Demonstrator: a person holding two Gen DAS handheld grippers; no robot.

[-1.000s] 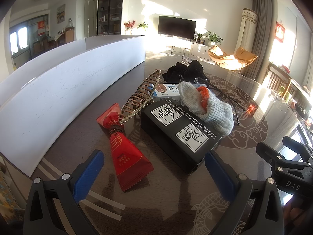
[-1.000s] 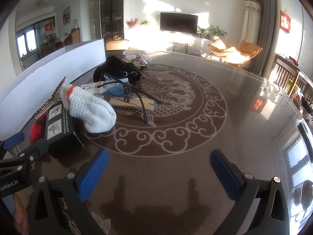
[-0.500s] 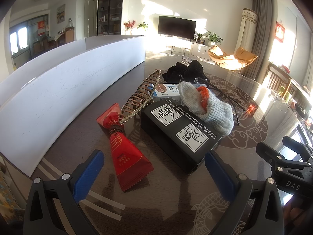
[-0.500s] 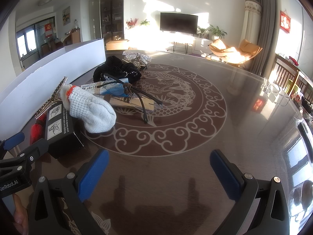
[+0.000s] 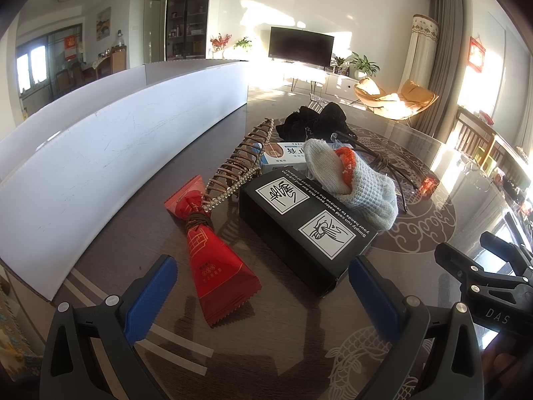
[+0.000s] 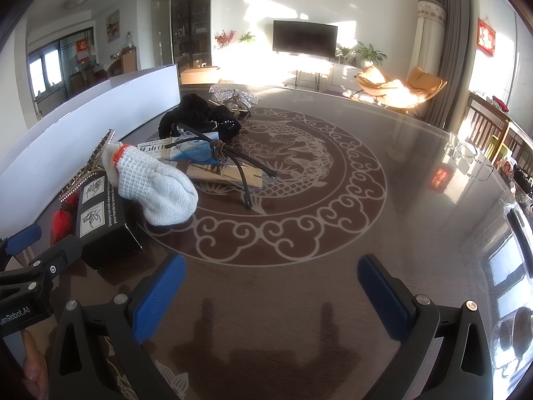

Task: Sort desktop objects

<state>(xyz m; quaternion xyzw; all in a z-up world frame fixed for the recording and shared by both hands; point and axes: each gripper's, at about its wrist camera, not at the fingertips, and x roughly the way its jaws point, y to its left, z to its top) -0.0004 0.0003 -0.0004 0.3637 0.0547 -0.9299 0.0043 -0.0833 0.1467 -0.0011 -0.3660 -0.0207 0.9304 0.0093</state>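
A pile of objects lies on the dark table [image 6: 383, 233]. A black box [image 5: 299, 230] carries a white knit glove [image 5: 353, 180] with an orange cuff. A red snack packet [image 5: 216, 256] lies left of the box, with a beaded hair clip [image 5: 240, 163] over its far end. Behind are a small blue-and-white box [image 5: 283, 156], glasses [image 6: 233, 163] and black cloth [image 6: 196, 120]. My left gripper [image 5: 263, 293] is open and empty, just before the packet and box. My right gripper [image 6: 269, 293] is open and empty over bare table, right of the pile.
A white board wall [image 5: 100, 153] runs along the table's left side. A silver bow [image 6: 233, 95] lies at the far end of the pile. The right gripper's body [image 5: 493, 286] shows at the right of the left wrist view. Chairs stand beyond the table's right edge.
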